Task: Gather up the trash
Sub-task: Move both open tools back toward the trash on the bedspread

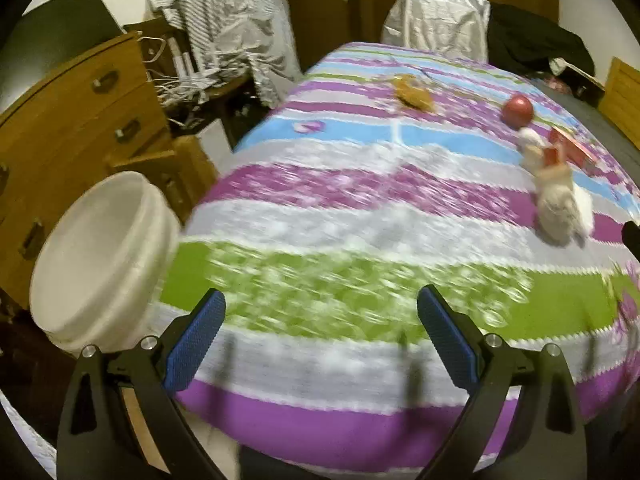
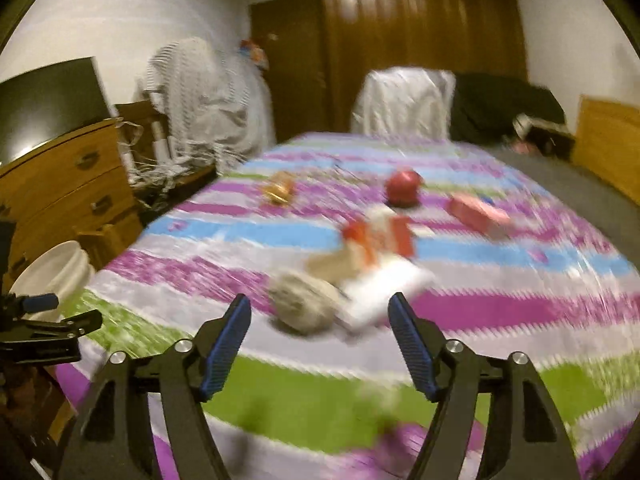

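Note:
Trash lies on a bed with a striped cover [image 1: 360,216]. A crumpled grey-white wad [image 2: 304,306] sits just beyond my right gripper [image 2: 320,312], which is open and empty. Behind the wad lie a white paper [image 2: 384,284], a red-and-white pack [image 2: 384,240], a red box [image 2: 476,212], a red ball [image 2: 404,186] and a yellow wrapper [image 2: 280,190]. My left gripper [image 1: 320,304] is open and empty over the bed's near edge. A white bucket [image 1: 100,256] stands left of it. The wad [image 1: 560,208] shows at the right in the left wrist view.
A wooden dresser [image 1: 72,120] stands at the left with a dark screen [image 2: 44,100] on it. A covered chair [image 1: 436,24] and dark clothes [image 1: 536,40] are at the bed's far end. A brown wardrobe [image 2: 416,40] fills the back wall. Both views are motion-blurred.

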Tool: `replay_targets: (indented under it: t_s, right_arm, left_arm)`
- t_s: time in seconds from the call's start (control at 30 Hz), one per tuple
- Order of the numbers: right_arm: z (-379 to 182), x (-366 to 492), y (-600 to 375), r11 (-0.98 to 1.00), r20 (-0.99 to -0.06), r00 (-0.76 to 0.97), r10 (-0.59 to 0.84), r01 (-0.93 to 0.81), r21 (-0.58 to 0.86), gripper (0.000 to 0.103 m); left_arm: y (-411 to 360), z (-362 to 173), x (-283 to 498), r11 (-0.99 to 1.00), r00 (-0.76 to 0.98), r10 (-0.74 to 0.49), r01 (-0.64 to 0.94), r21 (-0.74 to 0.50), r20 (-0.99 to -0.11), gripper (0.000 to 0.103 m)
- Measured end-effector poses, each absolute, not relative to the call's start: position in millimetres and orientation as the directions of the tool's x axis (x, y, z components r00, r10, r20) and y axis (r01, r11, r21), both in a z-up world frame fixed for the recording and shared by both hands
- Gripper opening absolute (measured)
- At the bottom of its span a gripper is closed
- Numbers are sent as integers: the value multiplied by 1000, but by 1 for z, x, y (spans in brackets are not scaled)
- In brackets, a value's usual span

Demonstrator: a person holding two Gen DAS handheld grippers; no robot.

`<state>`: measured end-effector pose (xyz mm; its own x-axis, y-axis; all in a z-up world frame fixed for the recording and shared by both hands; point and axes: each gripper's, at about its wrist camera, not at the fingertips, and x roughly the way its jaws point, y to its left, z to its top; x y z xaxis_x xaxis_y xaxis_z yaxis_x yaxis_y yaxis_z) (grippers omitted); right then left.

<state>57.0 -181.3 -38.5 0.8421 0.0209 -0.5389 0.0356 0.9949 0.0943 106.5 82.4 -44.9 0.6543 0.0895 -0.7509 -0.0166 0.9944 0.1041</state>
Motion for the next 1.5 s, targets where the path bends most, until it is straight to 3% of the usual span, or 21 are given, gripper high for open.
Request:
replay_targets:
  t_s: [0.13, 0.23, 0.33, 0.5, 0.53, 0.6, 0.73, 0.77, 0.93, 1.07, 1.3, 1.33, 1.4, 1.5]
  right_arm:
    - [-41, 63, -228, 967, -551, 834, 14, 129, 220, 73]
    - [-30, 98, -240, 950, -569, 822, 24, 159, 270, 84]
    - [-23, 151, -226, 956, -589, 808, -11, 182, 232, 99]
    - [-55, 238, -203, 959, -746, 665, -38, 234, 160, 99]
    - [-56, 246, -202, 956, -748, 661, -60, 253, 147, 97]
    - [-62, 256, -212, 950, -753, 657, -50, 264, 168, 64]
    - [-44, 229, -246, 929, -719, 695, 14, 258, 267, 28]
    - [-38, 209, -264, 905, -687, 725, 61, 251, 345, 28]
    - [-27, 140, -315, 858, -655, 753, 61, 296, 420, 27]
    - [-36, 86, -348, 774, -548, 814, 193, 217, 595, 27]
    - [-69, 13, -408, 553, -389, 874, 293, 177, 814, 28]
    - [-69, 3, -411, 586, -413, 874, 257, 199, 786, 28]
    - [-59, -10, -403, 765, -537, 837, 108, 274, 582, 27]
    - [-58, -20, -399, 812, -588, 805, 77, 292, 506, 28]
  left_arm:
    - [59, -61, 105, 995, 636, 69, 13, 100, -769, 93]
    - [49, -67, 106, 995, 619, 64, 21, 97, -783, 93]
    - [46, -70, 105, 994, 615, 70, 21, 105, -785, 93]
    - [56, -68, 108, 994, 615, 90, -7, 108, -784, 93]
    - [59, -68, 109, 995, 611, 90, -15, 103, -787, 93]
    - [67, -68, 112, 995, 608, 92, -33, 91, -789, 93]
    - [78, -70, 115, 996, 607, 85, -51, 68, -790, 96]
    - [78, -70, 115, 996, 608, 84, -53, 66, -790, 96]
    - [71, -69, 114, 998, 616, 70, -40, 57, -785, 96]
    - [62, -65, 110, 998, 628, 55, -18, 56, -777, 96]
    - [38, -57, 100, 996, 651, 32, 41, 77, -759, 96]
    - [35, -57, 99, 996, 652, 30, 49, 81, -758, 96]
    - [27, -57, 99, 994, 650, 24, 63, 85, -760, 96]
    - [18, -58, 99, 992, 645, 16, 84, 91, -764, 96]
